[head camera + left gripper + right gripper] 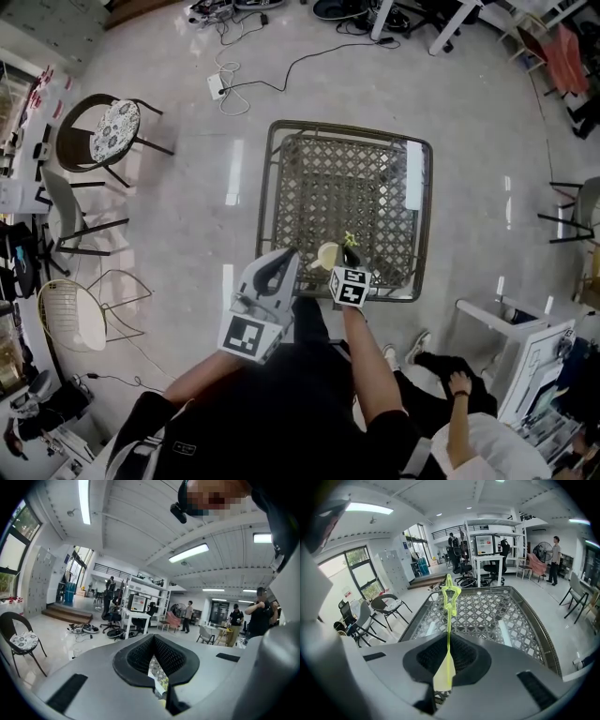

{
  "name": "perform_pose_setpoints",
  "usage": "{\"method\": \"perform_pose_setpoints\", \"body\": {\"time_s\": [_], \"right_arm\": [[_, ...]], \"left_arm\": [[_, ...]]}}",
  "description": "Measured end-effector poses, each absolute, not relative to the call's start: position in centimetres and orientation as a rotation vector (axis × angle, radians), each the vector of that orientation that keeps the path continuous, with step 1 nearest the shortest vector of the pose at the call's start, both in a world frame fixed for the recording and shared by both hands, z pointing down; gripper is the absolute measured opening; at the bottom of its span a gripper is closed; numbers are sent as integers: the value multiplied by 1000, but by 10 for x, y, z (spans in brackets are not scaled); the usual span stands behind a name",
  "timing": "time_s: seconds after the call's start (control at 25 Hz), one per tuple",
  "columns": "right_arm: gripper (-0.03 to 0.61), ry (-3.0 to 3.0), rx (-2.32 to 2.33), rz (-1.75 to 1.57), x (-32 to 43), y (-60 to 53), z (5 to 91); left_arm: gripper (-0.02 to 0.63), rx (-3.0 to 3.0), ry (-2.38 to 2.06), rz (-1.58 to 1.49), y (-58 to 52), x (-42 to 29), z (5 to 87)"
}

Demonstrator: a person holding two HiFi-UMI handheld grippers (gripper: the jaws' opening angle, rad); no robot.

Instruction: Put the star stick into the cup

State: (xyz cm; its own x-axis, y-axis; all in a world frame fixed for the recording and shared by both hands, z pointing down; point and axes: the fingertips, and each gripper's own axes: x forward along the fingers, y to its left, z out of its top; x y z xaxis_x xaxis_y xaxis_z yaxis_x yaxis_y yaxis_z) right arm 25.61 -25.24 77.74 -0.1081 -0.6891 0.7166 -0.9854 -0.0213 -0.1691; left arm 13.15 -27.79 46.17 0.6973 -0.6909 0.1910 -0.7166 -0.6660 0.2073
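Observation:
A pale yellow cup stands near the front edge of the metal lattice table. My right gripper hovers just right of the cup, shut on the yellow-green star stick. In the right gripper view the stick runs up between the jaws, its star end out over the table. My left gripper is held left of the cup with its jaws together. In the left gripper view the left gripper holds nothing, and only a sliver of lattice shows behind its pads.
Left of the table stand a round-seat chair and a wire chair. A power strip with cables lies on the floor beyond. At the lower right are a white desk and a seated person.

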Motion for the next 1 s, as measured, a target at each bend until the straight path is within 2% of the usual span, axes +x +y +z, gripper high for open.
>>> {"method": "perform_pose_setpoints", "body": {"time_s": [1.0], "right_arm": [[17,-1791,1785,960,251,-233,761]], "left_arm": [[17,2694,-1083,152,-279,118,463]]}}
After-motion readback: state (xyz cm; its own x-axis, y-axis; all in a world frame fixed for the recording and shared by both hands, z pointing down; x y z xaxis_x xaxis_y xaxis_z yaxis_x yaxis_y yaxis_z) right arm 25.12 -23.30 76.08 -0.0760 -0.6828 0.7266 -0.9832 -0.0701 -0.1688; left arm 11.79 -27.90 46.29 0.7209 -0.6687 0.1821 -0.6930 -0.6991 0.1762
